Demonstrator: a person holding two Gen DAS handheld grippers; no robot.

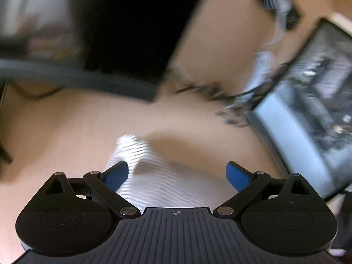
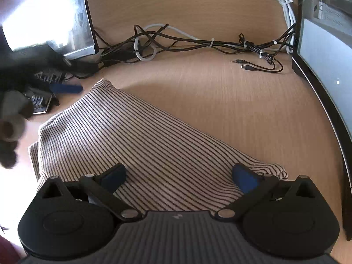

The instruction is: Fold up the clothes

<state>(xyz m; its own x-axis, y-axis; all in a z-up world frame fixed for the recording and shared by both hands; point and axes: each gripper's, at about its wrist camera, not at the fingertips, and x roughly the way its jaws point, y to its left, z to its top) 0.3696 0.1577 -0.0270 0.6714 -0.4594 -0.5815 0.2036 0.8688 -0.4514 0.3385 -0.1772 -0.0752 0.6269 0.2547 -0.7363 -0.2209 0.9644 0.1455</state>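
A white garment with thin dark stripes (image 2: 136,140) lies folded on the wooden desk (image 2: 220,92), narrowing toward the far left. My right gripper (image 2: 179,175) is open, its blue pads (image 2: 244,178) spread wide just above the garment's near edge. My left gripper (image 1: 177,173) is open too, with the striped cloth (image 1: 158,182) lying between and under its blue pads; that view is blurred by motion. The left gripper's blue fingertip (image 2: 66,88) also shows in the right wrist view, at the garment's far left corner.
A tangle of black and white cables (image 2: 176,41) runs along the back of the desk. A monitor (image 2: 325,50) stands at the right and a silvery device (image 2: 50,15) at the back left. A dark monitor (image 1: 123,28) fills the left wrist view's top.
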